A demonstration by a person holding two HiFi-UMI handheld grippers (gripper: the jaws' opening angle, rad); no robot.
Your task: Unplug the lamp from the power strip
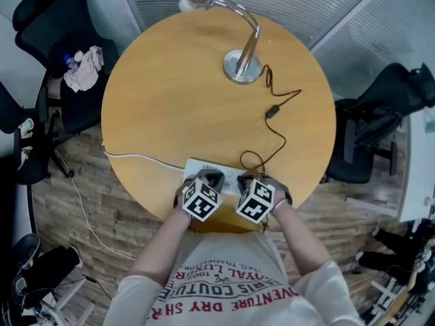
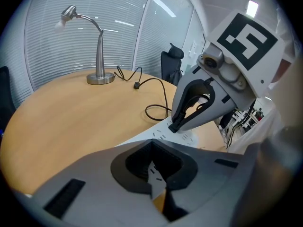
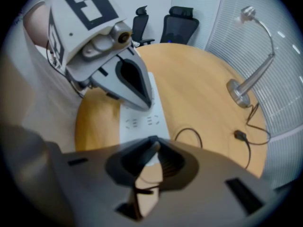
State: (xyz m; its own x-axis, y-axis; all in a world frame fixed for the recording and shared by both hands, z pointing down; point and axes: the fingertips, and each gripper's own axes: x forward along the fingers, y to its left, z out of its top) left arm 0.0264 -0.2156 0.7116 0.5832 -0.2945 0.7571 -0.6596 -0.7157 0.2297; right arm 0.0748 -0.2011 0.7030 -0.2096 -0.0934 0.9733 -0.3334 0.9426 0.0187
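A white power strip [image 1: 196, 166] lies at the near edge of the round wooden table [image 1: 170, 94]. The silver desk lamp [image 1: 242, 63] stands at the far side; its black cord [image 1: 279, 140] runs past an inline switch [image 1: 272, 111] and loops down to the strip. My right gripper [image 1: 246, 180] points down at the strip, and in the left gripper view its tips [image 2: 175, 126] are closed round the black lamp plug [image 2: 176, 127]. My left gripper [image 1: 213, 178] is shut, its tips [image 3: 142, 105] resting on the strip [image 3: 142, 122] just left of the plug.
The strip's white cable [image 1: 136, 157] runs off the table's left edge to the floor. Black office chairs stand at the left [image 1: 54, 19] and right [image 1: 380, 128]; one at the left holds a cloth [image 1: 85, 70]. Blinds line the far wall.
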